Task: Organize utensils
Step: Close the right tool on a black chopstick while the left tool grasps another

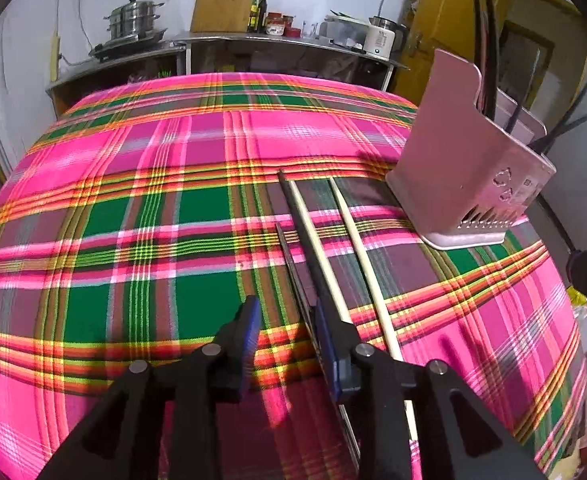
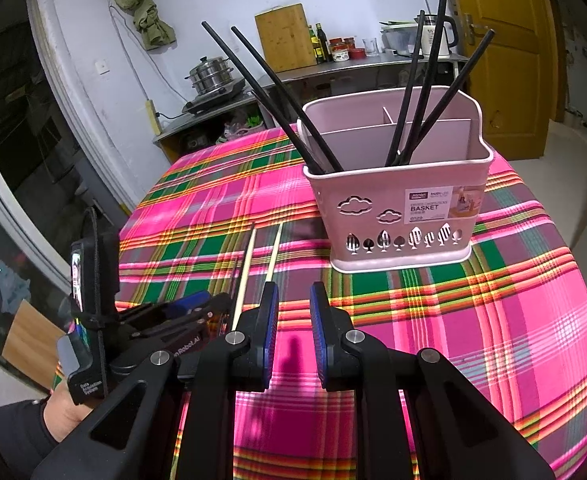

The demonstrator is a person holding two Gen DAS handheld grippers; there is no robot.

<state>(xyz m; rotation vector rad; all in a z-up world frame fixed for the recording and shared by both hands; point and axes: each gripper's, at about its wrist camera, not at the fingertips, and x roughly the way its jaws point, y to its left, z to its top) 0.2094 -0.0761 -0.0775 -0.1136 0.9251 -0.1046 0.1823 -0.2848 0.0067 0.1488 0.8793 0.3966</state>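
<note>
Left wrist view shows the left gripper (image 1: 289, 344) low over the table (image 1: 133, 200), its fingers (image 1: 249, 332) parted by a moderate gap with only plaid cloth between them. A black chopstick (image 1: 297, 220) runs along the outer face of the right finger, not between the pads, so nothing looks gripped. Just right of it lie two pale wooden chopsticks (image 1: 353, 236), side by side, pointing away toward the far side of the table.

Right wrist view shows the right gripper (image 2: 293, 320) hovering with its fingers a little apart and empty. The pink basket (image 2: 397, 204) stands ahead of it on the right, with black chopsticks (image 2: 417, 92) leaning in its near compartments.

The likely trouble is the black stick. Because it lies outside the finger gap, closing now would probably catch cloth, or nudge the stick sideways into the pale pair and scatter all three. The sticks lie close together, so a grab could also take two at once. A grip near one end would let the long stick swing and miss the basket's opening or knock the leaning sticks.
</note>
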